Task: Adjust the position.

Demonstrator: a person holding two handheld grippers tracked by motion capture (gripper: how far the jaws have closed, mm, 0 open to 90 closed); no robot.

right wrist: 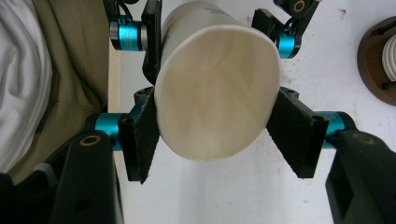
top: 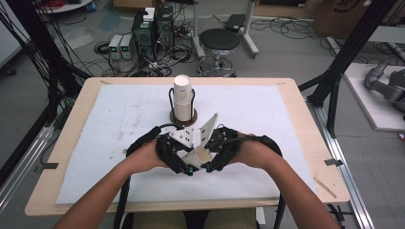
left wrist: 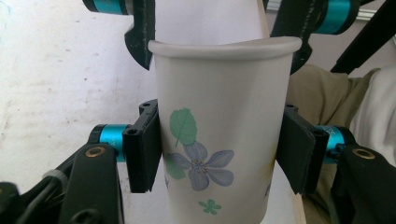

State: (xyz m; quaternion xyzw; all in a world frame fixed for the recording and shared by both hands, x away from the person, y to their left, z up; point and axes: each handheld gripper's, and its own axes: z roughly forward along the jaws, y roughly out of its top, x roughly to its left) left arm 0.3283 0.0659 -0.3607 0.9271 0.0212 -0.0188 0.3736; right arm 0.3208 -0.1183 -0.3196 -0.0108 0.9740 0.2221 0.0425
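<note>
- Paper cup point(left wrist: 224, 140): white, rolled rim, printed with a blue-violet flower and green leaves; plain cream inside, empty as far as the right gripper view shows.
- Where: held off the counter point(top: 286, 119) at its near middle edge, between the two hands, lying roughly on its side in the high view point(top: 199, 155).
- Left hand-held gripper point(left wrist: 219, 147): both pads pressed on the cup's printed wall around mid-height, clenched on it.
- Right hand-held gripper point(right wrist: 215, 135): pads at either side of the cup just behind the rim, mouth facing its camera. Left pad touches the wall; right pad looks to touch, contact edge hard to read. Judged grasping the cup too.
- Rim looks slightly oval in the right gripper view point(right wrist: 217, 91), probably squeezed by the pads.
- Risk: thin paper wall, two grips at once. Too much squeeze could crease or collapse it.
- Risk: if the hands pull or twist against each other, the cup could tear or slip out of one pair of pads.
- Risk: if one side lets go before the other has firm hold, the cup drops to the counter and may roll.
- Cup stack point(top: 183, 98) stands upright in a wire holder on a round brown base point(top: 184, 119), farther back at counter centre, apart from the held cup.
- White mat point(top: 119, 114) covers most of the counter, with some marks.
- Stool point(top: 219, 43) and cabling on the floor beyond.
</note>
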